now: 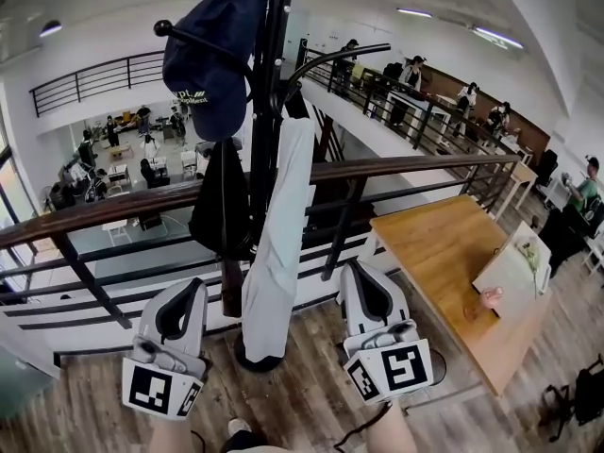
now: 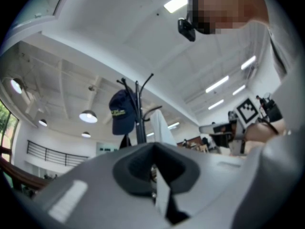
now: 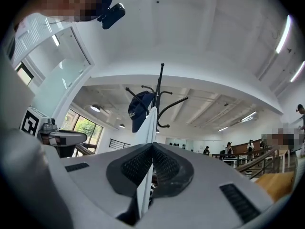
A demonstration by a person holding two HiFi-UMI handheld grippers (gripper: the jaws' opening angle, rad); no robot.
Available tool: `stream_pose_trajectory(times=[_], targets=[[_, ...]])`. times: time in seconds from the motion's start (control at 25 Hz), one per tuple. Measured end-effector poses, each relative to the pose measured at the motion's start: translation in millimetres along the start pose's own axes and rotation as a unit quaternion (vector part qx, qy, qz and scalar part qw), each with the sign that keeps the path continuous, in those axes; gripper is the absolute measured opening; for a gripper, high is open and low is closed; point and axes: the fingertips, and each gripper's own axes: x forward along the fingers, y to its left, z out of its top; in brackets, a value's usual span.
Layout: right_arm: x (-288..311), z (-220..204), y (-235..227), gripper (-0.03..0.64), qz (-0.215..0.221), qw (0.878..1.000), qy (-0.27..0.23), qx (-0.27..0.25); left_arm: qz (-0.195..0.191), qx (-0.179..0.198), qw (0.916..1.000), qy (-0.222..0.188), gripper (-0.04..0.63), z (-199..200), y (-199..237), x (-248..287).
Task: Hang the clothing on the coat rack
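Note:
A black coat rack (image 1: pixel 269 111) stands right in front of me by the railing. A navy cap (image 1: pixel 208 55) hangs on an upper left hook, a black garment (image 1: pixel 222 206) lower on the left, and a long white garment (image 1: pixel 278 253) down the pole's right side. My left gripper (image 1: pixel 189 289) is low, left of the pole, shut and empty. My right gripper (image 1: pixel 361 274) is low, right of the white garment, shut and clear of it. In the left gripper view the cap (image 2: pixel 121 113) and white garment (image 2: pixel 159 125) show beyond the closed jaws (image 2: pixel 153 147). The right gripper view shows the same cap (image 3: pixel 139 109) and white garment (image 3: pixel 150 125) past its jaws (image 3: pixel 152 147).
A wooden-topped railing (image 1: pixel 425 166) runs behind the rack, with an open drop to a lower floor beyond. A wooden table (image 1: pixel 444 243) stands at the right with a white board (image 1: pixel 514 272) on it. The rack's round base (image 1: pixel 247 357) rests on plank flooring between my grippers.

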Motion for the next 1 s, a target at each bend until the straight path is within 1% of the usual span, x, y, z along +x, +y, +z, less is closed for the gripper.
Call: stream_pose_trajectory(times=[0.2,0.52,1.0], targets=[[-16.9,-14.6,2.0,0.002,-0.001,1.0,0.02,-0.011,0.002,-0.001,0.9999,0.015,0.005,-3.9,-13.7,-10.9],[-51.1,-28.6,1.6,0.002,-0.005,0.999,0.036,0.005,0.005,-0.002,0.9996,0.029,0.005,-6.2,-34.0,-31.1],[-108.6,-26.2,0.0,0.002,-0.028,0.998,0.039,0.03,0.007,-0.009,0.9992,0.039,0.005,3.7,-67.0,-65.7]])
